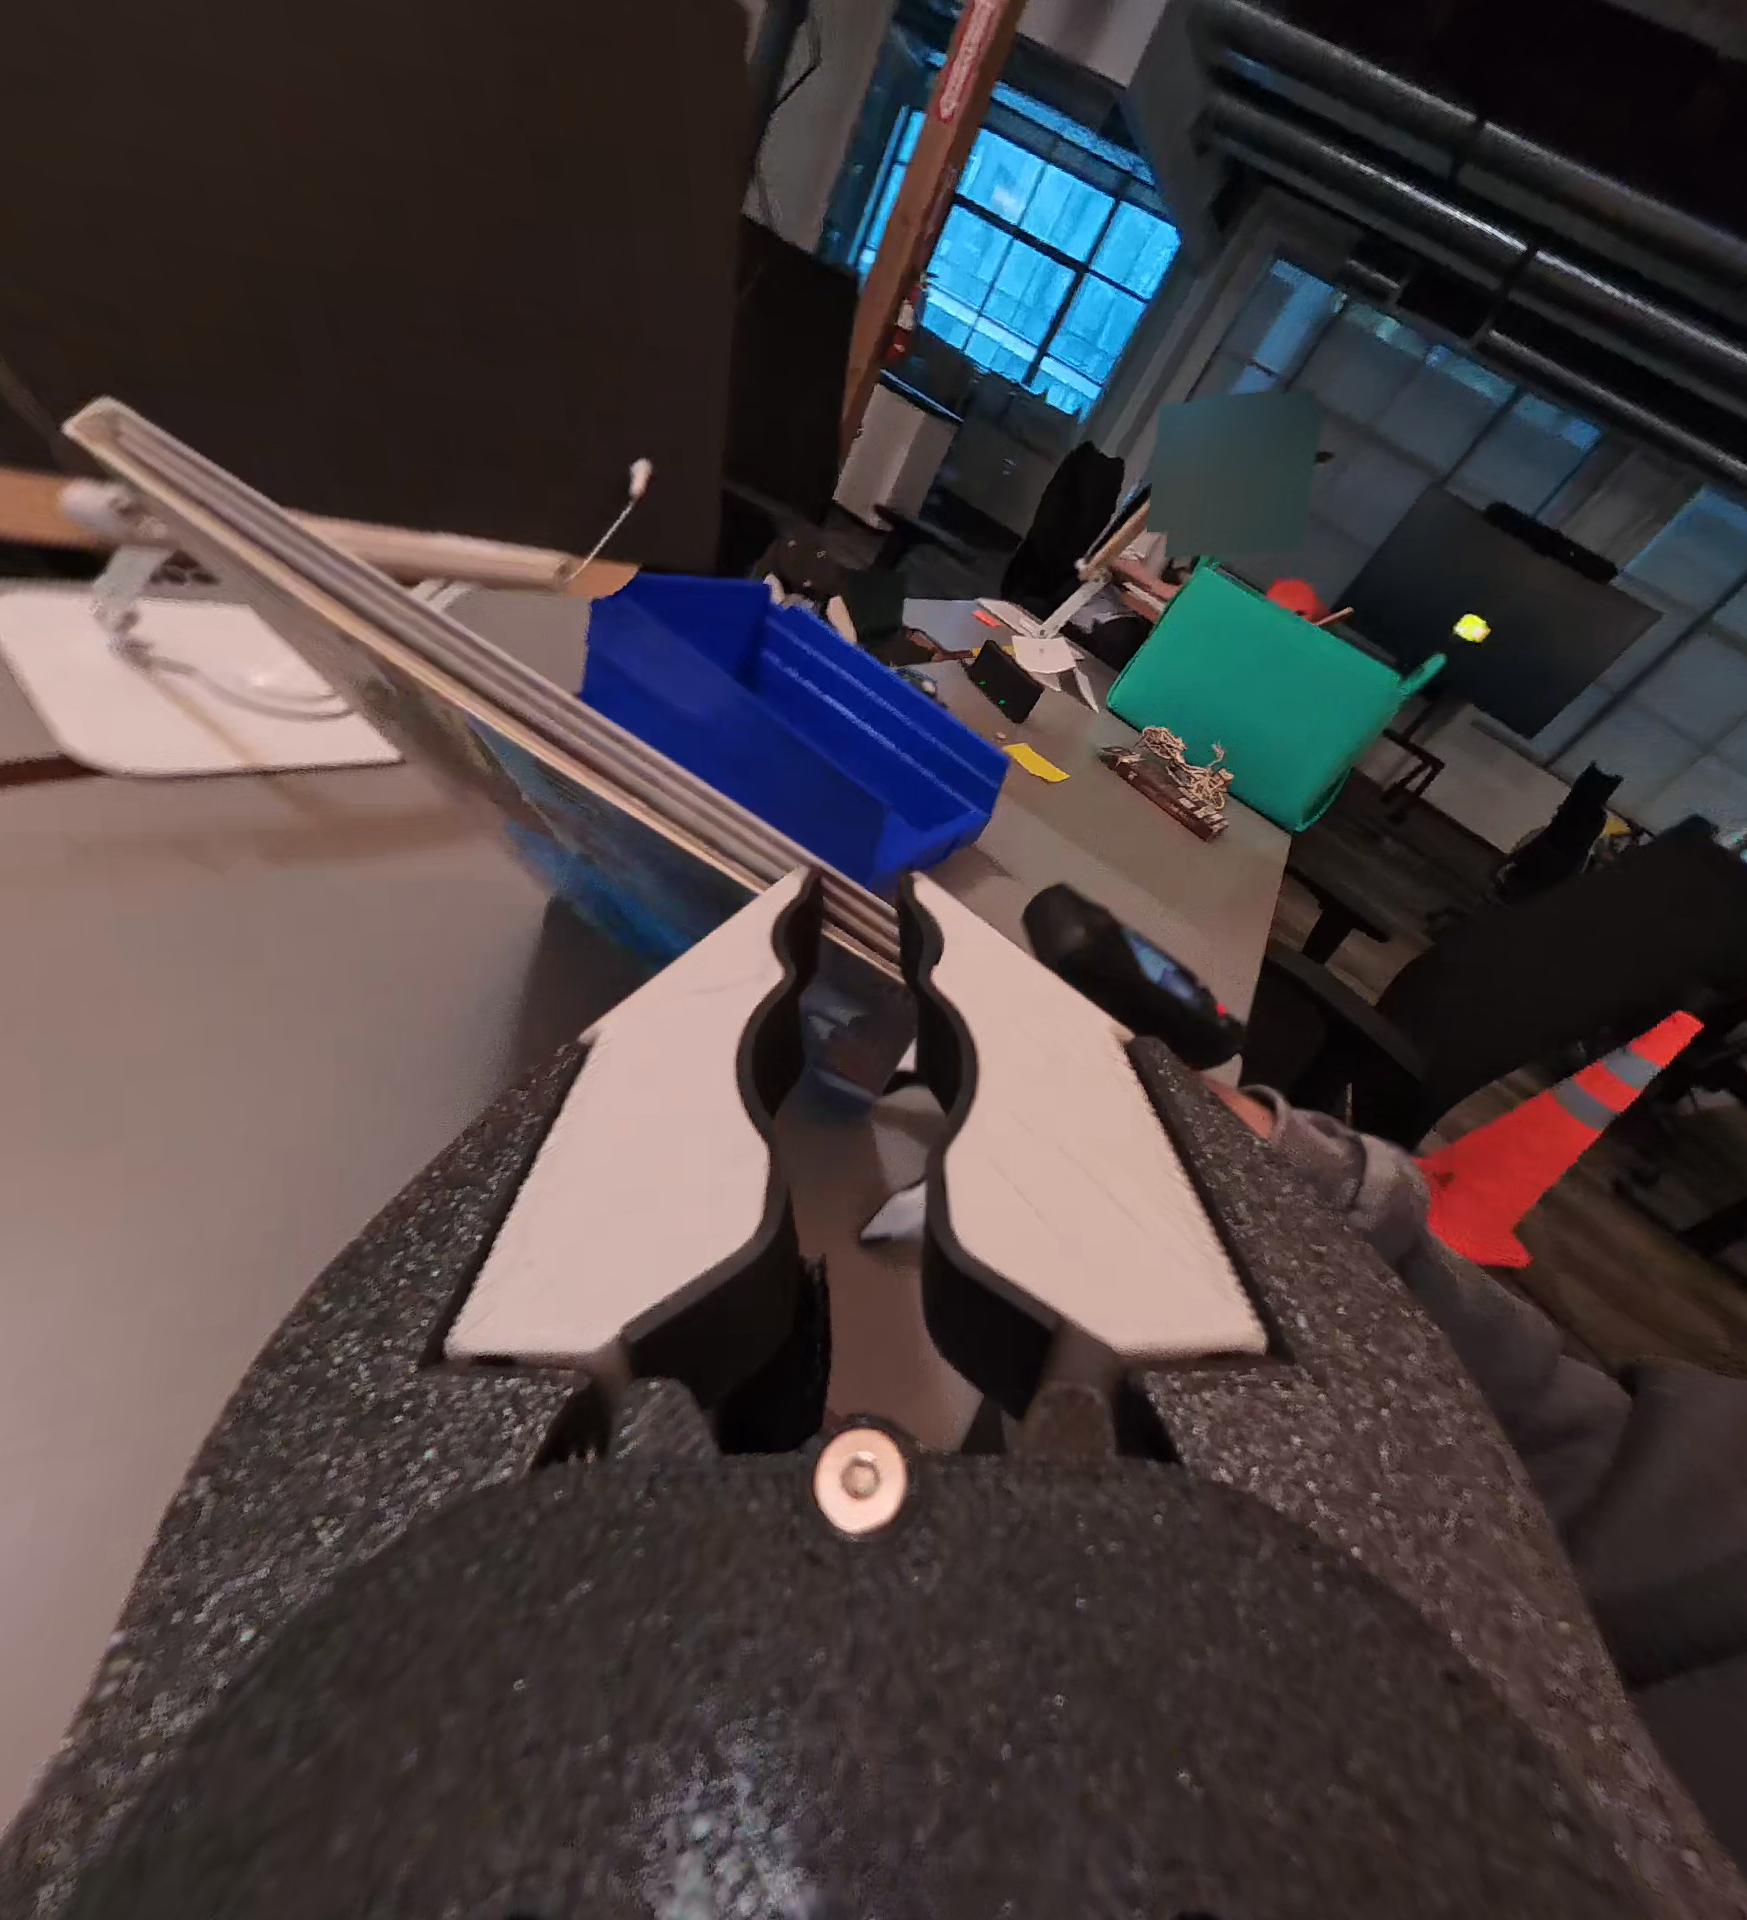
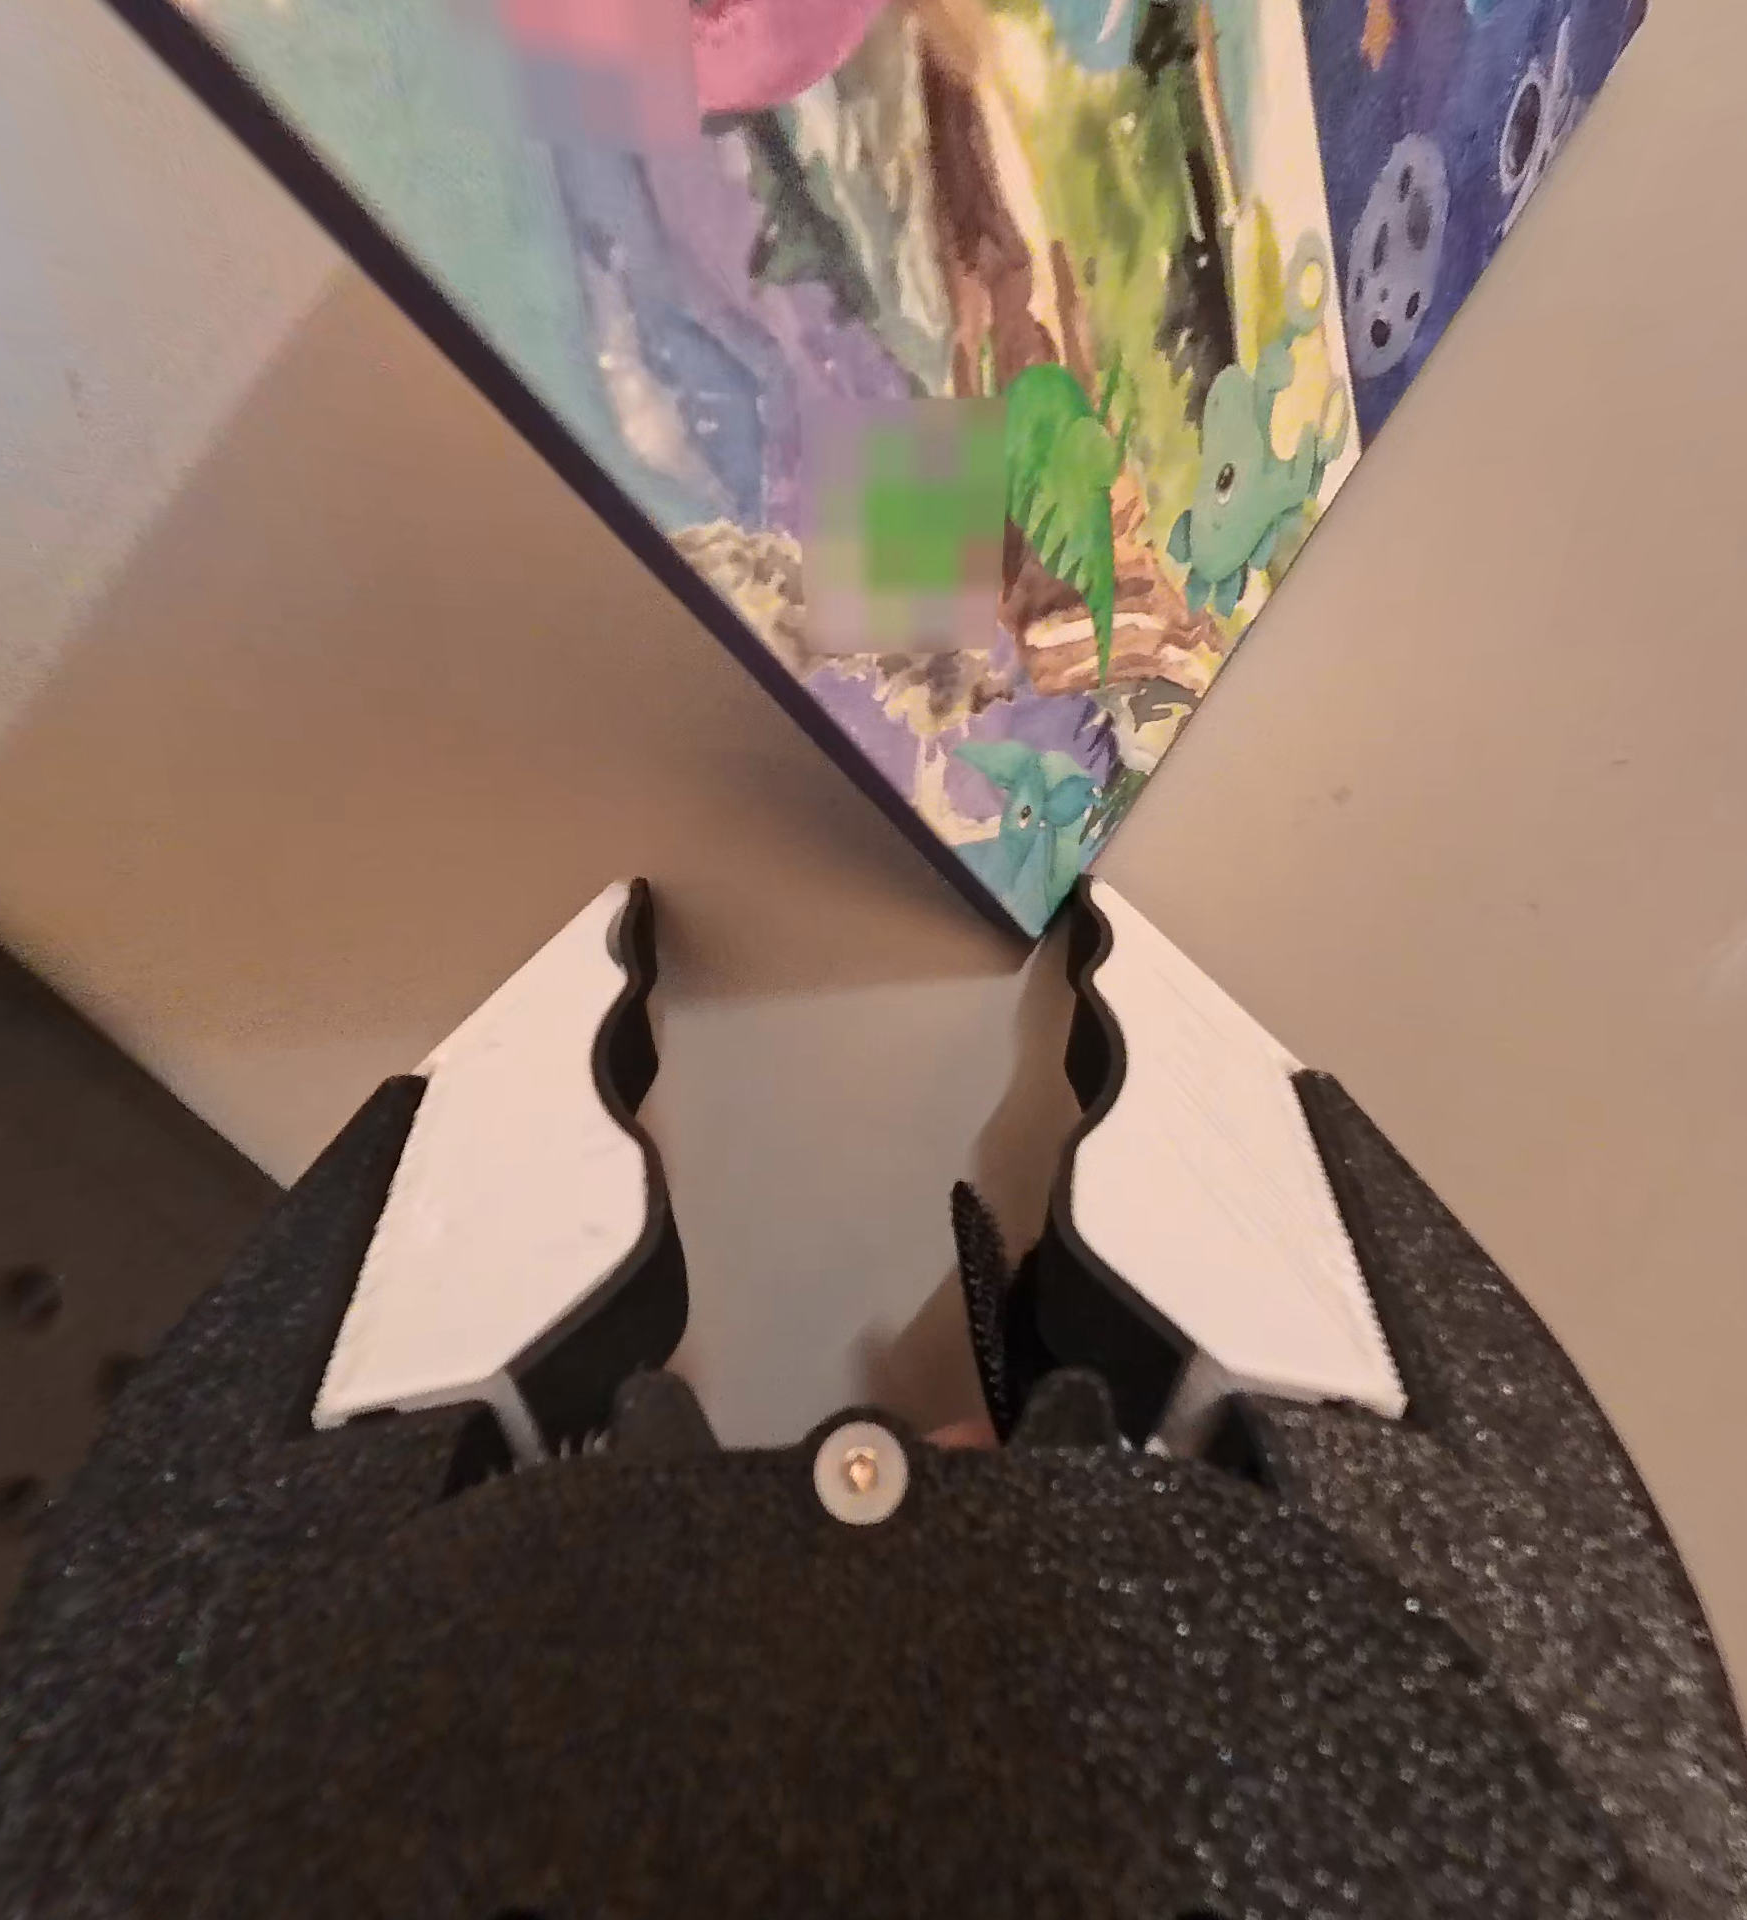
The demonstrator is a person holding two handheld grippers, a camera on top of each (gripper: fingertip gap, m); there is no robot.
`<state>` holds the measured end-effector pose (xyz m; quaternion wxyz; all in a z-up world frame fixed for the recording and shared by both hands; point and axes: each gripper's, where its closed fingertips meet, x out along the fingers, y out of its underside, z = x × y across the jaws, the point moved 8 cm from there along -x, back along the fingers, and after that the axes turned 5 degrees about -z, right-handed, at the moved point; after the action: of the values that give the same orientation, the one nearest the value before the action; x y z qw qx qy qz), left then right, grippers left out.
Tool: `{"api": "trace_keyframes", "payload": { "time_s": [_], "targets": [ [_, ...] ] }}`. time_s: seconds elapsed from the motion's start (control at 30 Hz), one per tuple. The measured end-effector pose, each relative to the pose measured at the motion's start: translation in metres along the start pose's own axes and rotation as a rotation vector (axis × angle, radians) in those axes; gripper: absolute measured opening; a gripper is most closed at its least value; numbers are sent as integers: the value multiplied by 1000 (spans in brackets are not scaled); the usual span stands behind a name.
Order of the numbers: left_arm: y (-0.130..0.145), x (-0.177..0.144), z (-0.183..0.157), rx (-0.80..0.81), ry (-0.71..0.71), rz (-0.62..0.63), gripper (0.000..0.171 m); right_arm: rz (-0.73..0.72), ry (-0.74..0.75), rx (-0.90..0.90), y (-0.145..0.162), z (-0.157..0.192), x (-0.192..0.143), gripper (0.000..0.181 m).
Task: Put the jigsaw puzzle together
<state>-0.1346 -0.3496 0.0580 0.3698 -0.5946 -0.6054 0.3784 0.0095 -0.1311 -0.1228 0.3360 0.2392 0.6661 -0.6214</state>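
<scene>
The left gripper [image 1: 856, 902] holds the jigsaw puzzle box [image 1: 495, 675] by one edge: its two white fingers [image 1: 703, 997] press on both sides of the thin silver rim, and the box goes away from the tips, up and to the left, tilted above the grey table [image 1: 173, 1039]. The blue printed side of the box faces down toward the table. Beyond the tips, a little to the right, a blue plastic bin [image 1: 796, 717] stands on the table, and further behind it there is a green bag [image 1: 1253, 696]. An orange traffic cone [image 1: 1544, 1132] stands on the floor to the right of the fingers. In the right wrist view, the right gripper [image 2: 858, 904] is wide, with nothing between its fingers. The corner of the colourful box picture [image 2: 952, 416] points toward the gap and comes just beside the tip of the right-hand finger [image 2: 1191, 1091]; I cannot tell if they touch. The rest of the box spreads away in front of the claw.
</scene>
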Motion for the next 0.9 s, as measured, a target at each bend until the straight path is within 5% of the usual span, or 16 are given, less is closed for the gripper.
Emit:
{"api": "trace_keyframes", "payload": {
  "time_s": [0.23,0.4,0.47,0.5,0.57,0.7,0.8,0.9],
  "targets": [
    [-29,66,-39,38,133,26,5,-80,15,44,-2,-10,-3,79],
    [-24,106,-63,79,208,102,2,-595,71,24,-55,-3,-60,80],
    [-20,119,-69,117,205,102,0,-605,287,-15,-64,-10,-58,54],
    [-20,124,-70,136,195,85,0,-612,424,-4,-65,-19,-59,15],
    [-23,131,-72,156,187,61,0,-620,435,-6,-67,-23,-61,9],
    [-23,121,-67,119,157,60,3,-596,478,-64,-68,-16,-58,8],
    [-17,82,-43,29,26,13,37,-554,502,-127,-67,-4,-51,10],
    [7,41,1,-228,-133,95,67,-508,539,-242,-68,13,-42,11]
  ]
}}
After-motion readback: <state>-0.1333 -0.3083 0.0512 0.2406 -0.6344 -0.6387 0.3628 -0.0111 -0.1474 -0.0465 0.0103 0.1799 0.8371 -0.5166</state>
